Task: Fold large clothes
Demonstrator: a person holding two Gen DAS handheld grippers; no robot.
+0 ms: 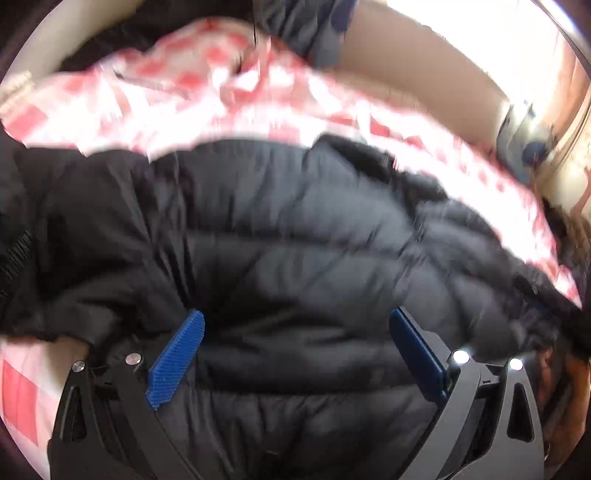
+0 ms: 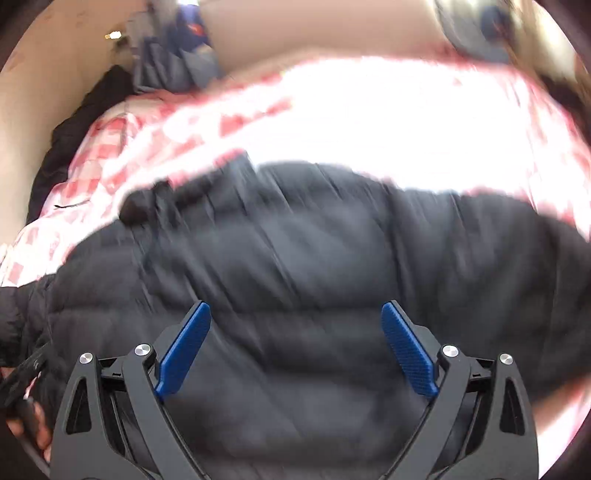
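Observation:
A black quilted puffer jacket [image 1: 288, 236] lies spread on a red-and-white checked bedcover [image 1: 155, 99]. My left gripper [image 1: 297, 325] is open, its blue pads wide apart just above the jacket's padded body, holding nothing. In the right wrist view the same jacket [image 2: 314, 240] fills the lower half, and my right gripper [image 2: 295, 317] is open too, its blue pads spread over the fabric and empty. A sleeve end [image 2: 136, 210] reaches toward the upper left. Both views are blurred by motion.
The checked bedcover [image 2: 369, 122] stretches beyond the jacket. Grey and blue clothes [image 2: 173, 55] are piled at the far edge by a beige wall [image 2: 62, 74]. More dark clothing [image 1: 306, 26] lies at the far side in the left wrist view. A hand [image 2: 33, 424] shows at lower left.

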